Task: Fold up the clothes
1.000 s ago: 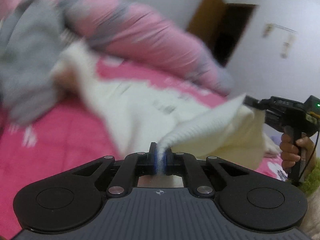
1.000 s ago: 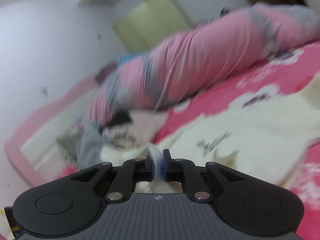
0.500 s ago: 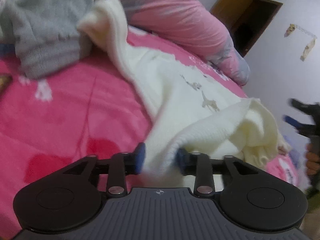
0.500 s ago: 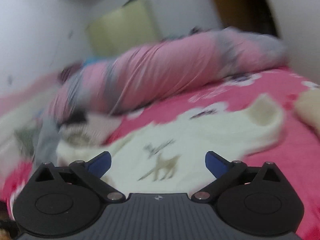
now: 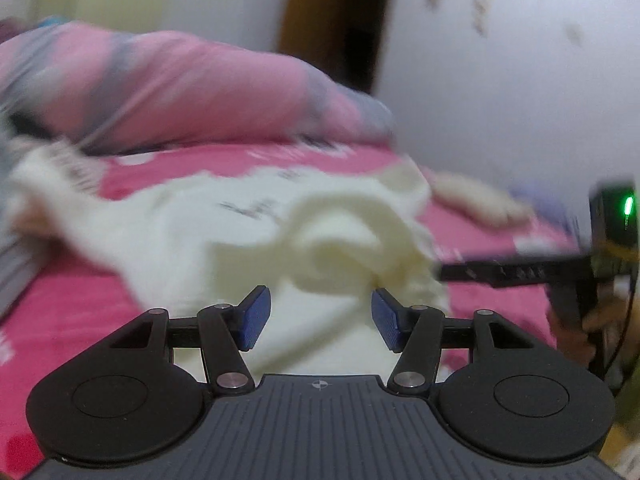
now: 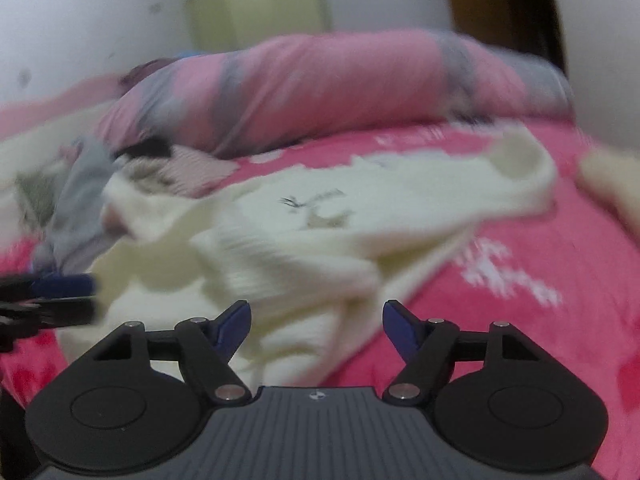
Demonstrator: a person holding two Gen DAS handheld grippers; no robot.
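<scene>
A cream knitted sweater (image 5: 280, 232) with a small deer print lies crumpled on the pink bed sheet (image 5: 80, 300). My left gripper (image 5: 320, 320) hovers over its near folds with its jaws opening. Fabric shows between the blue pads (image 5: 254, 316), but they do not press on it. In the right wrist view the sweater (image 6: 360, 216) spreads ahead of my right gripper (image 6: 316, 328). Its jaws stand wide and are closing over a bunched ridge of knit, with no pad touching. Each gripper appears in the other's view: the right (image 5: 452, 270), the left (image 6: 86, 296). Both views are blurred.
A long pink and grey rolled duvet (image 5: 180, 92) runs along the far side of the bed. A grey garment (image 6: 76, 200) is heaped at the left with other clothes. Another cream piece (image 5: 480, 200) lies at the right edge. A hand (image 5: 600, 320) holds the right gripper.
Both grippers were shut on the sweater's edge a second ago and have let go. Their jaws now stand apart, and the sweater has dropped onto the bed. Both hands have swung sideways.
</scene>
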